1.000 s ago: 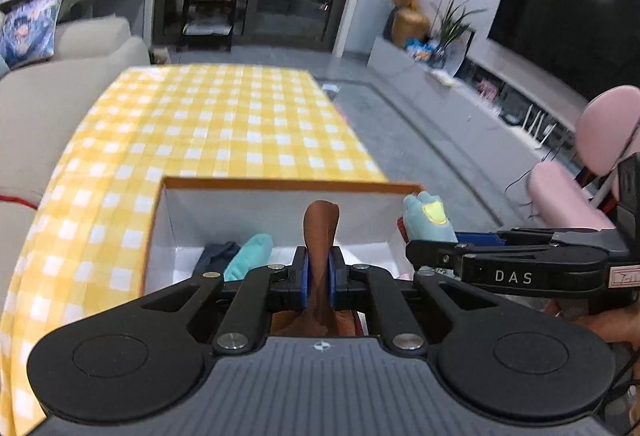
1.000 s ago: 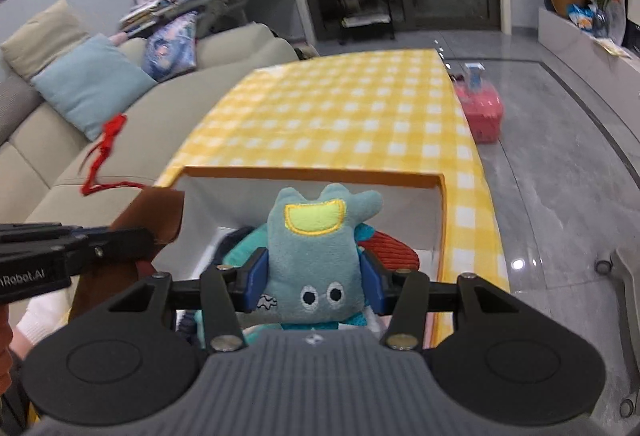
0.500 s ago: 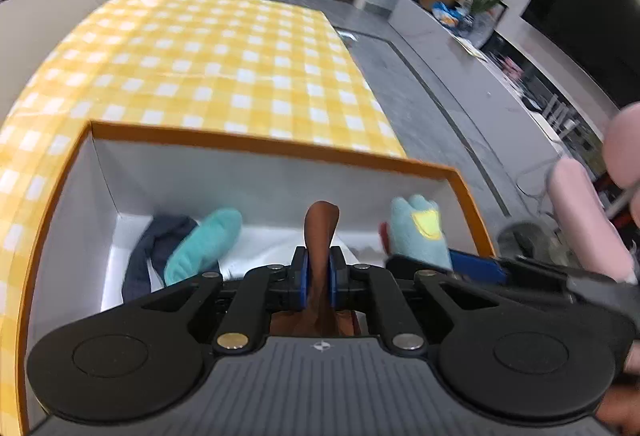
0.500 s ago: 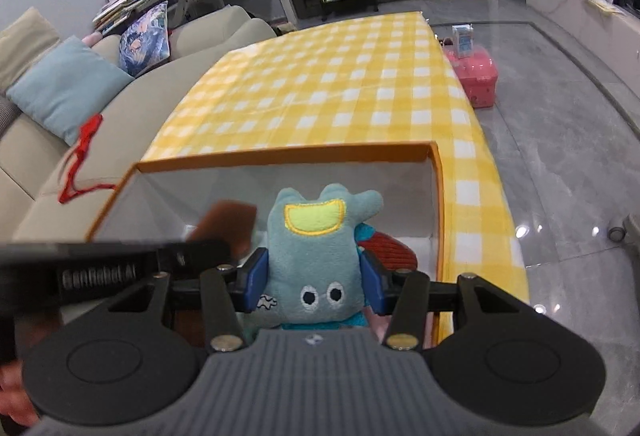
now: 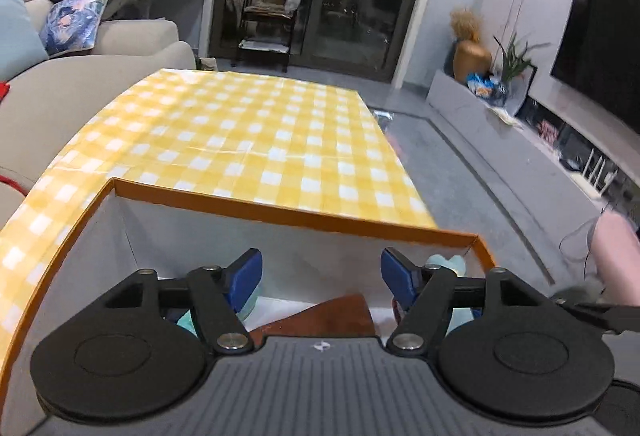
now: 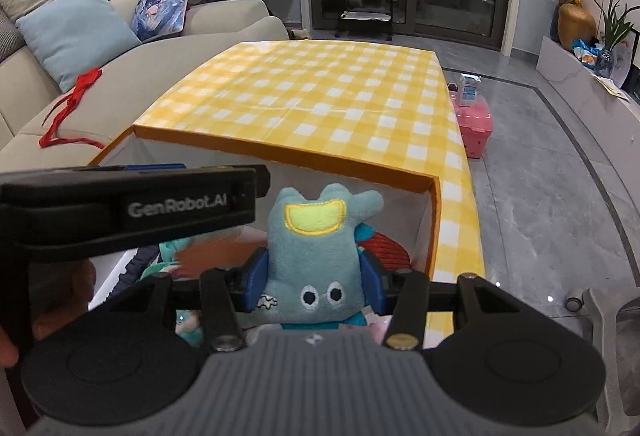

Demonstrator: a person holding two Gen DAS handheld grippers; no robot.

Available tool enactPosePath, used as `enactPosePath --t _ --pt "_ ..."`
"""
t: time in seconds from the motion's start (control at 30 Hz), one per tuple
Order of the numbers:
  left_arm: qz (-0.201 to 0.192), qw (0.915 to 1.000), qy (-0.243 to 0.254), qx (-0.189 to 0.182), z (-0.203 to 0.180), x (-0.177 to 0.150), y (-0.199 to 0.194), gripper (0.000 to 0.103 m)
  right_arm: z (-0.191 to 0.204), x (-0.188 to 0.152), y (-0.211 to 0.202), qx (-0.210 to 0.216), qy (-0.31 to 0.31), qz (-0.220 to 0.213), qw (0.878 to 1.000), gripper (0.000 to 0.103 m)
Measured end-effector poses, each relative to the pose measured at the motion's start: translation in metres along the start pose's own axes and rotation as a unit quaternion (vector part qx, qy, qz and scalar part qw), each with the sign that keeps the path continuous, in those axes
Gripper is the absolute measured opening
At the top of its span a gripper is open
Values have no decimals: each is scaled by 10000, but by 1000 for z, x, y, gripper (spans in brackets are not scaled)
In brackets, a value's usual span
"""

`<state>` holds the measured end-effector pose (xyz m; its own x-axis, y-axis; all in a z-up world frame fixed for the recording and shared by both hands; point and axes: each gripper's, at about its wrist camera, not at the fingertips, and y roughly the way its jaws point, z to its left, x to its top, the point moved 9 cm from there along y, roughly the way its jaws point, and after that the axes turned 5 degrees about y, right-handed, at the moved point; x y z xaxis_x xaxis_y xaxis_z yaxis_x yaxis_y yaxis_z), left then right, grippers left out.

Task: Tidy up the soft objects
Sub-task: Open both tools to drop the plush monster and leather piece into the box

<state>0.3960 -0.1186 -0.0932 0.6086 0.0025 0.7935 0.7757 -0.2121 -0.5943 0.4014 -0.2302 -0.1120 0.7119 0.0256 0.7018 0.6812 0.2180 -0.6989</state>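
A: While I hold both tools over the box, read me the entries.

B: Item one: orange-rimmed cardboard box with white inner walls [image 5: 304, 222], on the table under the yellow-and-white checked cloth [image 5: 248, 139]. Both of my grippers point down into it.

A: Left side?

B: Item two: left gripper [image 5: 321, 278]. Its jaws have just been opening and now stand wide apart, the blue pads [image 5: 246, 274] pressing on nothing. Item three: flat brown cloth piece [image 5: 332, 314], lying in the box below and between those spread fingers, free of both pads.

A: Right side?

B: Item four: right gripper [image 6: 314, 278], clenched on item five, the teal plush monster with a yellow patch and stitched eyes [image 6: 316, 248]. A blue pad presses into each flank; the toy sits upright above the box's right end.

A: Other contents?

B: Item six: red ribbed soft piece [image 6: 384, 246], behind the plush against the right wall. Item seven: teal soft items [image 6: 172, 250] at the left, partly hidden by my left tool. Item eight: dark blue fabric [image 6: 136, 264] beside them. More I cannot tell.
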Motion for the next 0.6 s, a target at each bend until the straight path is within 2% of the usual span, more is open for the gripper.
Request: enactPosePath --t 0.03,0.07,0.17,0.3,0.5,0.6 --pt "-6 10000 -32 94 1 2 -1 92 -1 1 0 -24 -8 -12 10000 49" --pt "-1 9999 -43 157 2 3 -3 94 -1 0 -1 -66 -29 -15 10000 49" --pt "165 9998 -96 5 2 2 -4 95 -2 0 -1 -107 -99 -26 9999 49" --pt "442 9977 -406 -315 9 0 -7 95 -5 1 -2 -194 -123 -66 9997 49" --pt "604 9951 -731 -292 25 -5 -8 95 -10 1 4 -266 -128 -27 9996 50" --pt "657 9940 -810 -342 27 -7 -10 95 -8 1 4 -307 -125 -48 9994 54"
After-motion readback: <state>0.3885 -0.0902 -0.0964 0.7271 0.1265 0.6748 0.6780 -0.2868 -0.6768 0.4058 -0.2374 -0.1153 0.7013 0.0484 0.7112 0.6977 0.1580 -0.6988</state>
